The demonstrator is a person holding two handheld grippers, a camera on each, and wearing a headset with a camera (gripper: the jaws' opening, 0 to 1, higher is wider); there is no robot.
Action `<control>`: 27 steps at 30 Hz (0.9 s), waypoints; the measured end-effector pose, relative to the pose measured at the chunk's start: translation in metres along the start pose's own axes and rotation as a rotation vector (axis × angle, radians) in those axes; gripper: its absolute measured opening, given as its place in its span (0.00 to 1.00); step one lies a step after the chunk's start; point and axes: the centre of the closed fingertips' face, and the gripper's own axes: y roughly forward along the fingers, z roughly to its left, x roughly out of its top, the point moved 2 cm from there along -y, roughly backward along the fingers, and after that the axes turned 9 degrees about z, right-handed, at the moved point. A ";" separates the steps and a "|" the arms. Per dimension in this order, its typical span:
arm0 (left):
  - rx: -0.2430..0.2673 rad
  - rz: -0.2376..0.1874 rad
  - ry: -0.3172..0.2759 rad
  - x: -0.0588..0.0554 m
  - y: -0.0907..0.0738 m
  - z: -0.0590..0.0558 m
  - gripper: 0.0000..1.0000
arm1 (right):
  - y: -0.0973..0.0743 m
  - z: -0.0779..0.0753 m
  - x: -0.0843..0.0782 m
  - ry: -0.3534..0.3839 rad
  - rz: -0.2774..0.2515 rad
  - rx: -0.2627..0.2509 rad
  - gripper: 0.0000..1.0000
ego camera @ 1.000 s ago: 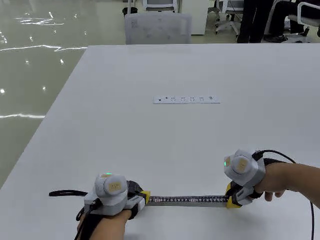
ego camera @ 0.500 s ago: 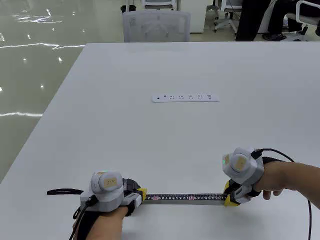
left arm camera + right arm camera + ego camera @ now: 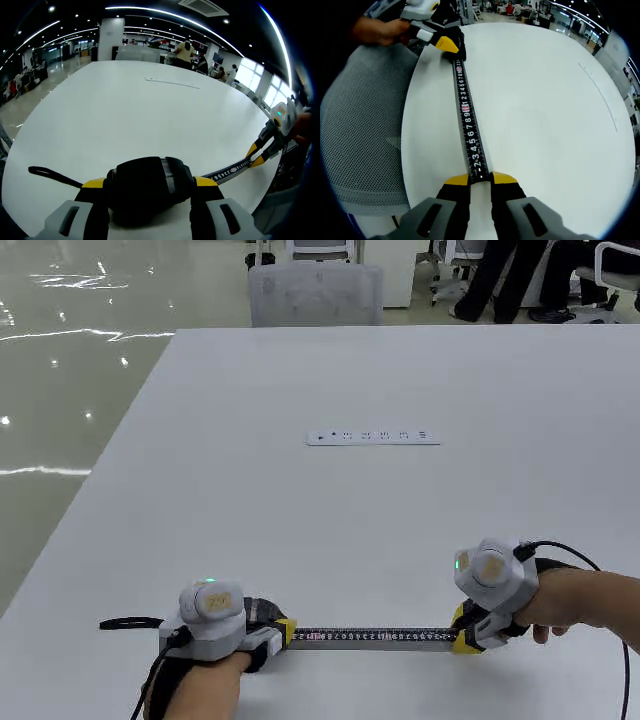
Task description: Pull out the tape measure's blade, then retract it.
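Observation:
A black tape measure case (image 3: 149,182) sits between the yellow-tipped jaws of my left gripper (image 3: 272,631), which is shut on it at the near edge of the white table (image 3: 350,510). Its wrist strap (image 3: 128,624) trails off to the left. The numbered blade (image 3: 370,636) runs flat along the table from the case to my right gripper (image 3: 465,639), which is shut on the blade's end (image 3: 479,175). In the right gripper view the blade (image 3: 467,120) stretches away to the left gripper (image 3: 451,44), with marks past 10 showing.
A white power strip (image 3: 372,438) lies mid-table, well beyond the grippers. A grey chair (image 3: 315,295) stands at the far end, with people's legs behind it at the right. The table's near edge is right beside both hands; a cable (image 3: 600,585) trails from the right gripper.
The two grippers have drawn slightly apart, so a bit more blade shows between them. The head camera has shifted slightly.

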 end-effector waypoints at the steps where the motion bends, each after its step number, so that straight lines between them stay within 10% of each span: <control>1: -0.003 0.001 0.001 0.000 0.000 0.000 0.62 | 0.000 0.000 0.001 -0.005 0.001 -0.002 0.13; 27: -0.044 0.020 0.011 -0.001 -0.001 0.000 0.62 | 0.002 0.004 0.009 0.032 -0.066 0.012 0.13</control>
